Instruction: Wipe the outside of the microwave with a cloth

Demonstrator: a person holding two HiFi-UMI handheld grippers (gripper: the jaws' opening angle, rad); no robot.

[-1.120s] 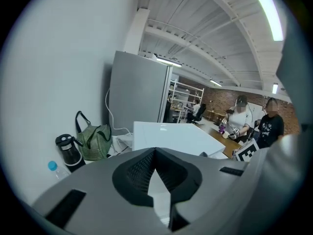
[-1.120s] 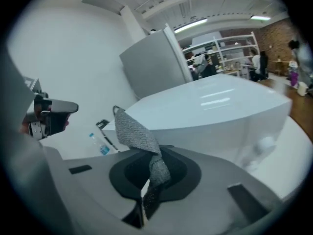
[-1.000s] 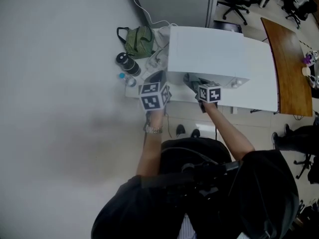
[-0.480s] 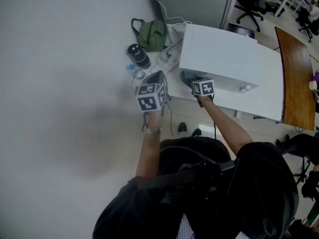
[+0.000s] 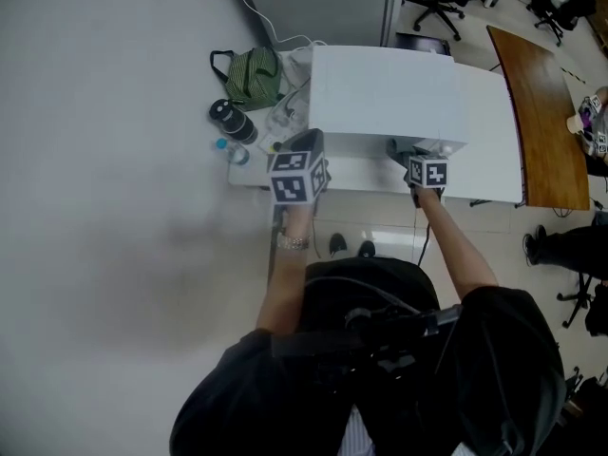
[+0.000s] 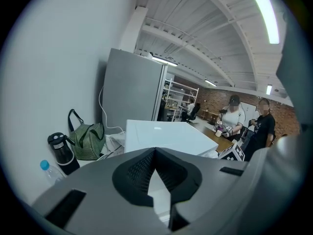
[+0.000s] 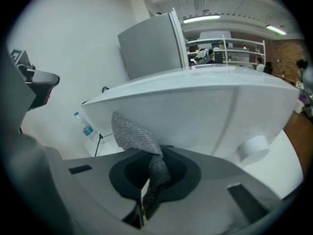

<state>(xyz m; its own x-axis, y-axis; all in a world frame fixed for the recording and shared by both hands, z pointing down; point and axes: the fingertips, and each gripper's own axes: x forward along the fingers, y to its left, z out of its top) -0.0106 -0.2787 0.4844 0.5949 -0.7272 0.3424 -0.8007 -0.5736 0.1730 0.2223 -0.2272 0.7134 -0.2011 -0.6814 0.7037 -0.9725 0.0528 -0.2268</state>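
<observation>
The right gripper (image 7: 150, 156) has slid along the front of the microwave (image 5: 389, 88) since a second ago, from the left part of the front to the right end, where it now sits near the round knob (image 7: 253, 147). Its jaws are pinched on a grey knitted cloth (image 7: 131, 130); the free end of the cloth stands up past the tips and lies against the lower front face of the microwave. The left gripper (image 5: 297, 174) has hardly shifted and hangs just off the microwave's left front corner, touching nothing, with its jaws pressed together and nothing between them. The microwave is white, stands on a white table (image 5: 494, 164) and has its door closed. To its left on the table are a green striped bag (image 5: 252, 74), a black flask (image 5: 231, 119) and a small water bottle with a blue cap (image 5: 233, 150), all clear of both grippers.
</observation>
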